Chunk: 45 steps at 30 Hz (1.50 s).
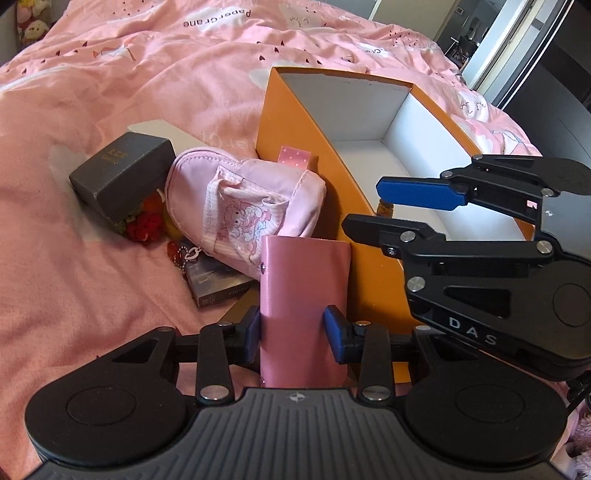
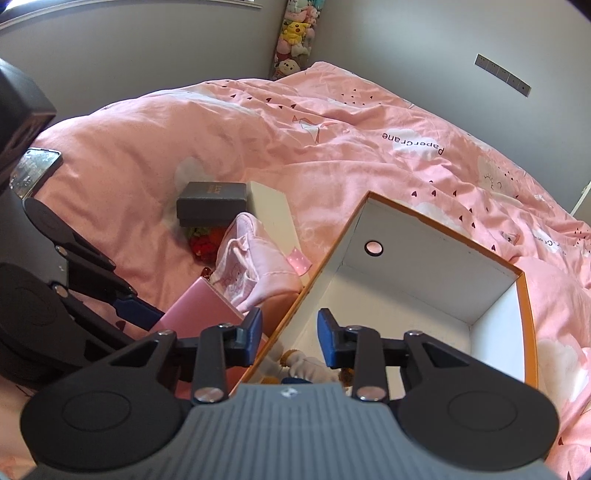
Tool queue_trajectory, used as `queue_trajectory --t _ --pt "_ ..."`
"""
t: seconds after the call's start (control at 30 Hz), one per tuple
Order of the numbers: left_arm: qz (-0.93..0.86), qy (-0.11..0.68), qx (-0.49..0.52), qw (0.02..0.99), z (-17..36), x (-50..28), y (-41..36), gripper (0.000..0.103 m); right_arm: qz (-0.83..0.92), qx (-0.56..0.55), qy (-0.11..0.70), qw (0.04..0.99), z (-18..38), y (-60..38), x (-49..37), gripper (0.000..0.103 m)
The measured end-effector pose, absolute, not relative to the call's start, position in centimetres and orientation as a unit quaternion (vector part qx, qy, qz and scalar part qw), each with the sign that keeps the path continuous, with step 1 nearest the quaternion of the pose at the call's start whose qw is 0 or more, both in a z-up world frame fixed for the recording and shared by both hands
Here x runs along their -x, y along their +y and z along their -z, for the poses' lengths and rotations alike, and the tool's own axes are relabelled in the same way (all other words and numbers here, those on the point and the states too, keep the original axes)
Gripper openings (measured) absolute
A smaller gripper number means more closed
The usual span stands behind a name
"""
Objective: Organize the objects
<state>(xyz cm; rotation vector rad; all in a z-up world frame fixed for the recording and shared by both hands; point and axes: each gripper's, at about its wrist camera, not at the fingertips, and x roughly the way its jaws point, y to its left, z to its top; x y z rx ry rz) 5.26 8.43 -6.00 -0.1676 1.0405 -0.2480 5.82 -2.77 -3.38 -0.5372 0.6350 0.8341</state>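
My left gripper (image 1: pixel 293 332) is shut on a pink flat case (image 1: pixel 304 295), held just left of the orange box (image 1: pixel 295 122) on the pink bed. The case also shows in the right wrist view (image 2: pixel 199 314). My right gripper (image 2: pixel 290 339) is open and empty, hovering over the near corner of the orange box (image 2: pixel 524 295), whose white inside holds a small toy figure (image 2: pixel 299 369). The right gripper also shows in the left wrist view (image 1: pixel 402 206), above the box.
A pink pouch (image 1: pixel 251 206), a dark grey box (image 1: pixel 122 177), a white box (image 2: pixel 273 210), red and orange trinkets (image 1: pixel 147 225), a keychain (image 1: pixel 184 254) and a dark card pack (image 1: pixel 218 284) lie left of the orange box. Plush toys (image 2: pixel 295 33) stand in the corner.
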Motion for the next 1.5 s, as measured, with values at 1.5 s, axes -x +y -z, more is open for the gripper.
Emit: queue_trajectory --t 1.5 --pt "-0.023 0.41 0.065 0.91 -2.4 -3.1 13.4 0.019 -0.461 0.301 0.279 0.787 0.9 2.5 -7.6 0.042"
